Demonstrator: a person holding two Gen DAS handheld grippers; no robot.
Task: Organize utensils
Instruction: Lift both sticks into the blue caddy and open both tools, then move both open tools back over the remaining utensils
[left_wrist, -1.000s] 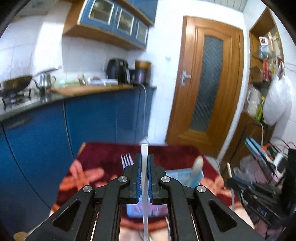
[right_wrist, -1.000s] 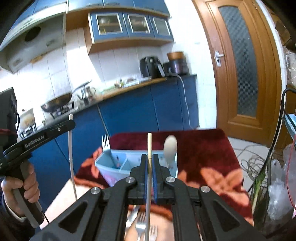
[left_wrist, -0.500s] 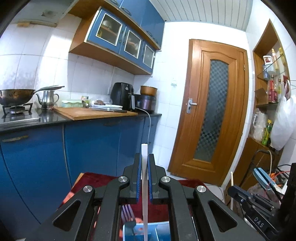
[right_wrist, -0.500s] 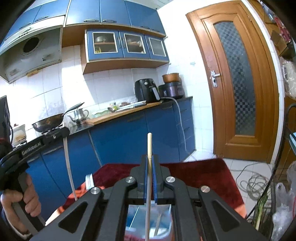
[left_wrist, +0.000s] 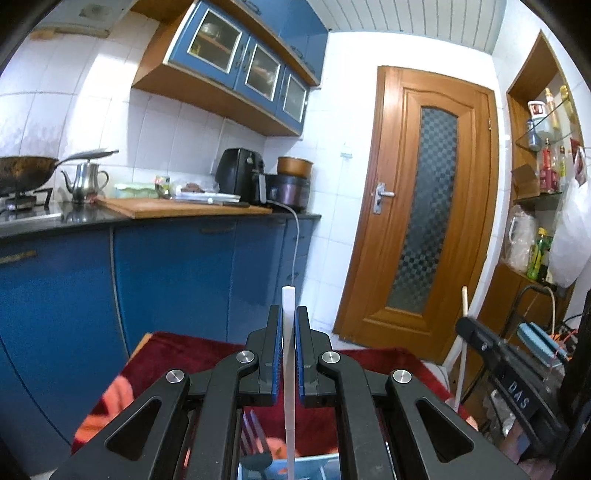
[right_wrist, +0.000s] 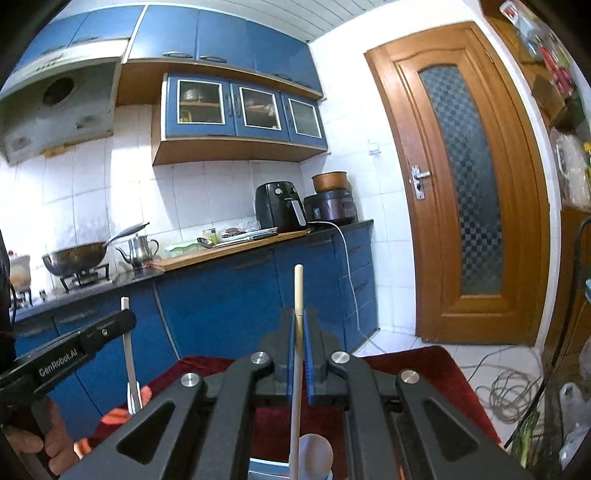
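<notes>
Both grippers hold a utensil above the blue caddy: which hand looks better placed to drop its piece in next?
Probably right. The right gripper holds its wooden utensil straight above the blue caddy. The left gripper, clamping a white handle, looks similarly lined up, so the margin is small.

Blue cabinets, orange-brown door, red floral cloth.

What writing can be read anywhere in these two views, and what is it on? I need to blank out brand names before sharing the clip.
"GenRobot.AI": white letters on the side of the left claw, seen from the right wrist view.
"DAS": on the side of the right claw, seen from the left wrist view.
Labels on the shelf bottles and air fryer: too small to read.
</notes>
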